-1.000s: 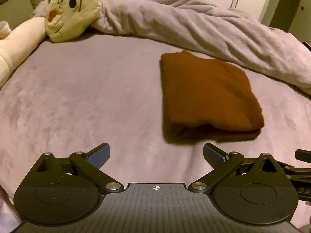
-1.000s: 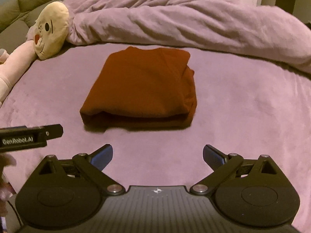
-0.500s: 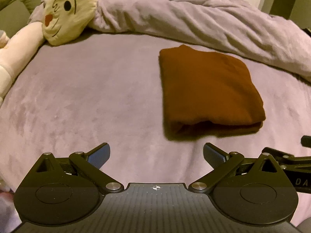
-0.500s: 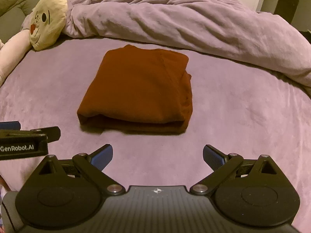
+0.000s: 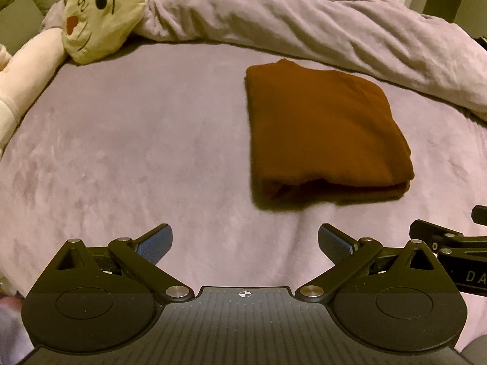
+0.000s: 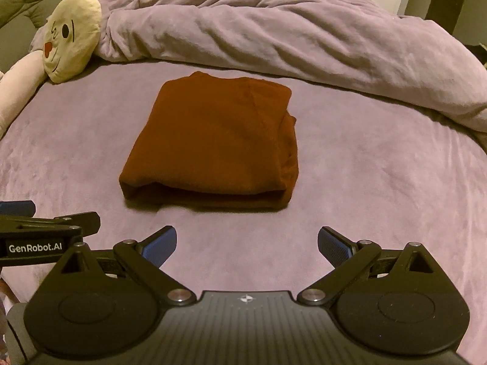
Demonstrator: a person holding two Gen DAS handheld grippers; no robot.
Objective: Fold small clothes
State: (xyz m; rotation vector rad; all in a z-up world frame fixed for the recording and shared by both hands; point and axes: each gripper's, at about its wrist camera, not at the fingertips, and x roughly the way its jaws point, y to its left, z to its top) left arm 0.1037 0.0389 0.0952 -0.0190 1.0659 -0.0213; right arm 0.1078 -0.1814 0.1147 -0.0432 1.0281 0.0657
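Observation:
A rust-brown garment (image 5: 322, 130) (image 6: 216, 146) lies folded into a thick rectangle on the mauve bed. My left gripper (image 5: 245, 241) hovers open, short of the bundle's near left corner, nothing between its blue pads. My right gripper (image 6: 246, 243) is open too, a little back from the folded near edge, and holds nothing. The right gripper's body shows at the right edge of the left wrist view, and the left gripper's body at the left edge of the right wrist view.
A bunched mauve duvet (image 6: 289, 36) runs across the back of the bed behind the garment. A cream plush toy with a drawn face (image 5: 103, 12) (image 6: 71, 42) lies at the back left, its pale pink arm (image 5: 24, 70) along the left edge.
Both grippers stayed open and drew back slightly; the views shifted a little. The folded garment has not moved.

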